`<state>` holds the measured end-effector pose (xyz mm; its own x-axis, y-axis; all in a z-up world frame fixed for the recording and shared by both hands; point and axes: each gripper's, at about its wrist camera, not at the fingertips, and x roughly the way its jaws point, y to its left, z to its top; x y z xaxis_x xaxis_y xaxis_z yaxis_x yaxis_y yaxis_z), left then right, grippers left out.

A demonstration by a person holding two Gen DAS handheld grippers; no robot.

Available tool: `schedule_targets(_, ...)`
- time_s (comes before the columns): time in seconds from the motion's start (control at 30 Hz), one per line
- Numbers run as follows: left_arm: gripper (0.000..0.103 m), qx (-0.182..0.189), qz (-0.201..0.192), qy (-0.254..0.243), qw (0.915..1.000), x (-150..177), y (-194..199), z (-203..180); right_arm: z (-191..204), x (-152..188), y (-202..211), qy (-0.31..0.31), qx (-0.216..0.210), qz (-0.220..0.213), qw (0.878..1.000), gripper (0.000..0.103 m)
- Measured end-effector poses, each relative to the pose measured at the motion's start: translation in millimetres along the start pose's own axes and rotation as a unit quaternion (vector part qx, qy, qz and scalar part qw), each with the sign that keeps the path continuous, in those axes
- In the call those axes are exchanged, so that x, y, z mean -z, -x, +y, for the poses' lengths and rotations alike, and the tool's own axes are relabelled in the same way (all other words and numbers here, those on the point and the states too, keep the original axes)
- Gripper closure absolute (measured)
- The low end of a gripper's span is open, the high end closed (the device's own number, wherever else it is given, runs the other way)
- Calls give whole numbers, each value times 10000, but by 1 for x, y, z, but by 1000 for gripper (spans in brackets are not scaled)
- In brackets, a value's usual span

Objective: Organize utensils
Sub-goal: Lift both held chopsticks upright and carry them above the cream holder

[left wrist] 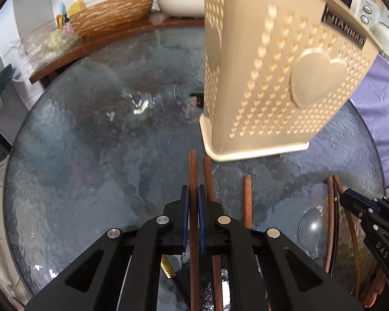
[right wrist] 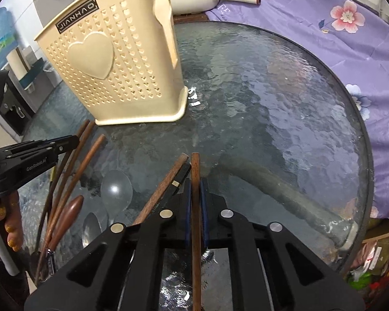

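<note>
We have both grippers down over the round glass bench (right wrist: 285,98), each one closed on a wooden utensil handle. The left gripper (left wrist: 193,194) has its jaws clamped on the left wooden handle (left wrist: 193,165), the blue pads (left wrist: 185,207) pressing it from either side a little below its free end. The right gripper (right wrist: 195,189) has its jaws clamped the same way on the right wooden handle (right wrist: 195,165). In both wrist views the handle runs straight out along the fingers, which we judge keeps the long stick in line with the hand and easy to tip upright

The beige perforated utensil holder (right wrist: 111,70), with a raised heart on its side, stands upright on the glass just beyond the utensils, near both grippers. We read it as the place where the pieces are meant to go; its open top is out of view, so we cannot tell what is already in it

The other utensils lie loose on the bench, handles pointing roughly toward the holder: a second wooden stick (left wrist: 208,176) just beside the left grip, a short one (left wrist: 247,197) farther over, a clear plastic spoon (right wrist: 116,191), and a dark chopstick with a gold band (right wrist: 177,178) next to the right grip. From how much is lying out, we judge the sorting is at an early stage, with both holds taken and neither piece yet in the holder
</note>
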<state>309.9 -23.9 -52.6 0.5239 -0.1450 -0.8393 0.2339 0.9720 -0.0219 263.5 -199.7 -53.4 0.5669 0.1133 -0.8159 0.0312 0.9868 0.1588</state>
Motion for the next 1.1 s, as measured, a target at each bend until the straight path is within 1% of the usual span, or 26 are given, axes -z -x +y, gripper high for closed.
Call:
schedule_targets(0.27,97,105,-431,100,9990,-8,30,9,-6,-10,19,-25,-518,-353,9980,96)
schedule_targets(0.33,97,137,-507,118,9985,-8,36,10,-7,-13,29,-21,-738,-465,9962,96)
schedule_targets(0.47,97,235,-654,183,9974,-11,47,15,-4,-17,47,85,-1001,-685,9926,96)
schedule_targets(0.57,97,332,-771,215,9962,-14,58,18,-4,-24,65,44,-1446,-845,9859,96)
schedule_targets(0.6,97,375,-832,220,9956,-16,63,20,-4,-25,70,72,-1524,-902,9842,96)
schedule_targets(0.77,97,511,-1076,182,9927,-11,91,15,5,-31,100,359,-1732,-1288,9758,96)
schedule_targets(0.9,97,637,-1256,211,9898,-11,110,20,7,-38,124,478,-1890,-1568,9682,96)
schedule_targets(1.1,97,770,-1565,226,9844,-9,138,21,9,-37,147,601,-1932,-1825,9622,96)
